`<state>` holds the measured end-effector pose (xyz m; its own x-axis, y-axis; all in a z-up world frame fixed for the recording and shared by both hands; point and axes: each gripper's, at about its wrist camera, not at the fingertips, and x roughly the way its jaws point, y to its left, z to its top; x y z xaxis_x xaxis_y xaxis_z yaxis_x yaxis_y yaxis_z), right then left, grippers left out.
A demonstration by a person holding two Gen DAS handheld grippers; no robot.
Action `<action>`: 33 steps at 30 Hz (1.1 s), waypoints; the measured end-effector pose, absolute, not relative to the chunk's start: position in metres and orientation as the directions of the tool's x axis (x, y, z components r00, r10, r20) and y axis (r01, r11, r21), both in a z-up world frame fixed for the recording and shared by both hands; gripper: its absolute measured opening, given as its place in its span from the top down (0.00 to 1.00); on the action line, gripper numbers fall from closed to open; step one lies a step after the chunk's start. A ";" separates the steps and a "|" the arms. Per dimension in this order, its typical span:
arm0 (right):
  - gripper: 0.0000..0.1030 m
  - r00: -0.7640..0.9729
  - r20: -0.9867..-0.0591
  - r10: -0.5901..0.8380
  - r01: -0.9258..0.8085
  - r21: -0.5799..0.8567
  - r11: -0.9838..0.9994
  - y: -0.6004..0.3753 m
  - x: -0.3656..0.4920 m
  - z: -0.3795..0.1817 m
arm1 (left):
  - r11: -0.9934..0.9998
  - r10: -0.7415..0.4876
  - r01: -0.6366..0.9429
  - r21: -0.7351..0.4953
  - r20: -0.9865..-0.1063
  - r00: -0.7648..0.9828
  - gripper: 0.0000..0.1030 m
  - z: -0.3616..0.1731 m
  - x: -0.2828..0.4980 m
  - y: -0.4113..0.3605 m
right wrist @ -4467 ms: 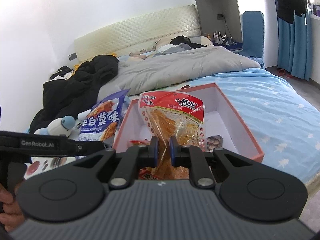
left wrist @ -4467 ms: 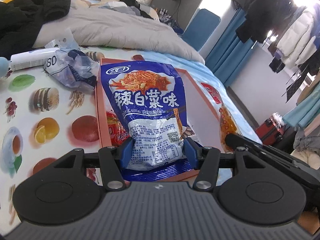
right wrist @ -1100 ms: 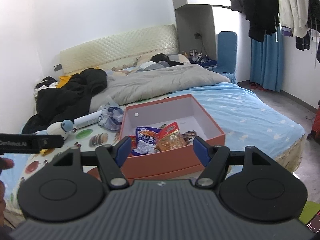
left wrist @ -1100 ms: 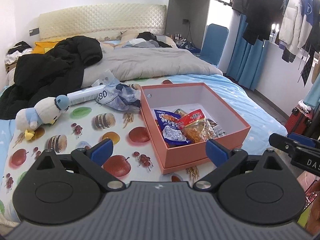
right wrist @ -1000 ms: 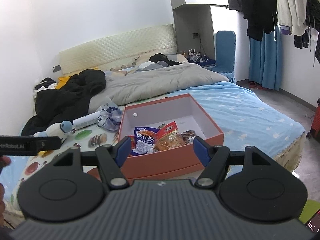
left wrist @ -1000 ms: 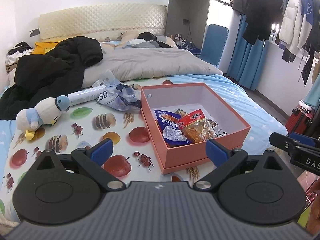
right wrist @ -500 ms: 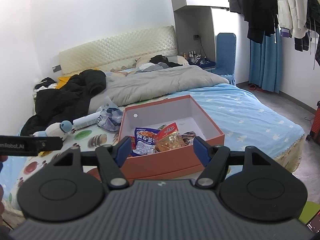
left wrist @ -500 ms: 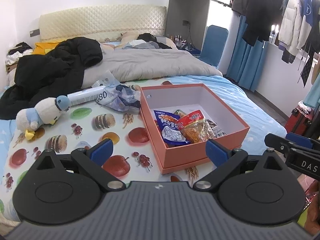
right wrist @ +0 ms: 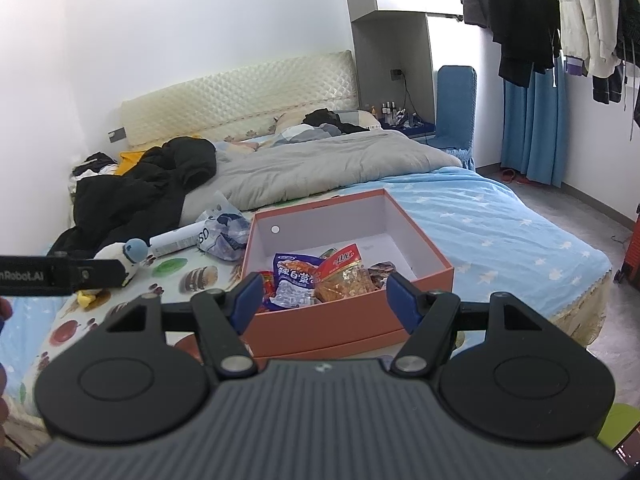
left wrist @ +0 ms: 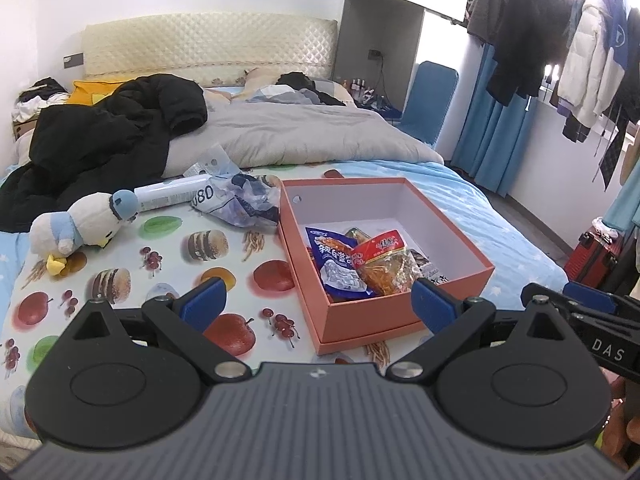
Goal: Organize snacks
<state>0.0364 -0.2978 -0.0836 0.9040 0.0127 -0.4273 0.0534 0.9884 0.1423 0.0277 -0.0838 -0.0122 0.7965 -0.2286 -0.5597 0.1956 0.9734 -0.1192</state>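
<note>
Left tongs spread wide, empty – the orange box sits ahead and right of them on the bed. Right tongs also spread, empty, squarely facing the box, likely nearer. Inside: blue snack bag left, red snack bag right – far half bare.

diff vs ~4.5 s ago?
Both grippers let go and pulled back: left gripper released the blue packet, right gripper the red packet. Both packets now lie in the orange box, jaws open. Box, plush toy unmoved.
</note>
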 end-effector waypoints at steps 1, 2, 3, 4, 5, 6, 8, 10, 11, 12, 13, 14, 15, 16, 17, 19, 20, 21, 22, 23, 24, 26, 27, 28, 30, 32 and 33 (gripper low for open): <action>0.32 0.904 -0.427 0.013 0.053 0.143 0.988 -0.299 0.036 -0.083 | 0.974 -0.226 0.193 -0.119 -0.560 0.797 0.03 -0.012 0.027 -0.083; 0.32 0.904 -0.427 0.014 0.053 0.143 0.988 -0.299 0.036 -0.083 | 0.974 -0.227 0.193 -0.119 -0.560 0.797 0.03 -0.012 0.028 -0.083; 0.32 0.904 -0.427 0.014 0.053 0.145 0.988 -0.299 0.036 -0.083 | 0.974 -0.228 0.195 -0.119 -0.562 0.795 0.03 -0.012 0.028 -0.083; 0.32 0.904 -0.428 0.017 0.051 0.147 0.988 -0.300 0.037 -0.083 | 0.974 -0.227 0.194 -0.119 -0.563 0.795 0.03 -0.012 0.028 -0.084; 0.32 0.903 -0.429 0.018 0.051 0.149 0.988 -0.300 0.036 -0.083 | 0.974 -0.226 0.194 -0.117 -0.562 0.796 0.03 -0.012 0.028 -0.085; 0.32 0.903 -0.428 0.018 0.051 0.149 0.988 -0.300 0.036 -0.083 | 0.974 -0.226 0.194 -0.118 -0.562 0.795 0.03 -0.012 0.028 -0.084; 0.32 0.904 -0.428 0.019 0.050 0.149 0.988 -0.300 0.036 -0.082 | 0.974 -0.227 0.193 -0.120 -0.564 0.794 0.03 -0.012 0.028 -0.084; 0.32 0.903 -0.430 0.021 0.051 0.156 0.987 -0.300 0.036 -0.082 | 0.974 -0.227 0.191 -0.123 -0.566 0.793 0.03 -0.011 0.028 -0.084; 0.32 0.903 -0.429 0.021 0.050 0.154 0.987 -0.299 0.036 -0.083 | 0.974 -0.227 0.190 -0.125 -0.567 0.792 0.03 -0.011 0.028 -0.084; 0.32 0.902 -0.431 0.019 0.051 0.150 0.987 -0.299 0.036 -0.083 | 0.973 -0.228 0.193 -0.123 -0.565 0.792 0.03 -0.011 0.028 -0.084; 0.32 0.902 -0.432 0.018 0.051 0.149 0.987 -0.299 0.035 -0.082 | 0.973 -0.229 0.194 -0.122 -0.565 0.793 0.03 -0.011 0.028 -0.084; 0.32 0.902 -0.432 0.020 0.050 0.150 0.987 -0.299 0.035 -0.083 | 0.973 -0.228 0.195 -0.120 -0.564 0.793 0.03 -0.011 0.028 -0.085; 0.32 0.902 -0.431 0.021 0.050 0.152 0.987 -0.298 0.036 -0.083 | 0.973 -0.230 0.196 -0.122 -0.564 0.793 0.03 -0.011 0.028 -0.085; 0.32 0.902 -0.431 0.020 0.051 0.152 0.987 -0.298 0.036 -0.083 | 0.973 -0.232 0.198 -0.122 -0.564 0.793 0.03 -0.011 0.028 -0.085; 0.32 0.902 -0.431 0.021 0.050 0.152 0.987 -0.298 0.036 -0.083 | 0.973 -0.231 0.197 -0.121 -0.564 0.793 0.03 -0.011 0.028 -0.085; 0.32 0.902 -0.430 0.022 0.048 0.152 0.987 -0.298 0.036 -0.083 | 0.973 -0.230 0.196 -0.121 -0.566 0.792 0.03 -0.011 0.028 -0.085; 0.32 0.903 -0.429 0.022 0.049 0.152 0.987 -0.298 0.036 -0.083 | 0.973 -0.231 0.197 -0.122 -0.567 0.791 0.03 -0.011 0.028 -0.086; 0.32 0.903 -0.429 0.022 0.048 0.153 0.987 -0.297 0.036 -0.083 | 0.973 -0.232 0.198 -0.122 -0.568 0.790 0.03 -0.011 0.028 -0.086; 0.32 0.903 -0.429 0.023 0.048 0.154 0.987 -0.297 0.036 -0.083 | 0.972 -0.233 0.200 -0.121 -0.568 0.789 0.03 -0.011 0.028 -0.087; 0.32 0.902 -0.431 0.021 0.050 0.153 0.987 -0.297 0.036 -0.083 | 0.972 -0.233 0.201 -0.119 -0.570 0.788 0.03 -0.012 0.029 -0.087; 0.32 0.902 -0.431 0.021 0.051 0.153 0.987 -0.297 0.037 -0.082 | 0.973 -0.231 0.200 -0.119 -0.571 0.788 0.03 -0.012 0.029 -0.088; 0.32 0.903 -0.428 0.020 0.051 0.152 0.987 -0.297 0.037 -0.082 | 0.971 -0.237 0.204 -0.123 -0.571 0.786 0.03 -0.012 0.029 -0.089; 0.32 0.903 -0.430 0.019 0.052 0.152 0.987 -0.297 0.038 -0.082 | 0.971 -0.237 0.205 -0.122 -0.569 0.787 0.03 -0.011 0.030 -0.089; 0.32 0.902 -0.431 0.019 0.053 0.154 0.987 -0.297 0.038 -0.082 | 0.972 -0.235 0.205 -0.118 -0.569 0.788 0.03 -0.011 0.030 -0.090; 0.32 0.903 -0.430 0.019 0.053 0.154 0.987 -0.297 0.038 -0.082 | 0.971 -0.239 0.209 -0.118 -0.567 0.789 0.03 -0.011 0.030 -0.091; 0.32 0.903 -0.429 0.019 0.054 0.157 0.986 -0.297 0.038 -0.082 | 0.970 -0.240 0.211 -0.117 -0.567 0.788 0.03 -0.011 0.030 -0.091; 0.32 0.904 -0.428 0.019 0.054 0.157 0.986 -0.297 0.038 -0.082 | 0.970 -0.242 0.214 -0.117 -0.568 0.787 0.03 -0.011 0.030 -0.092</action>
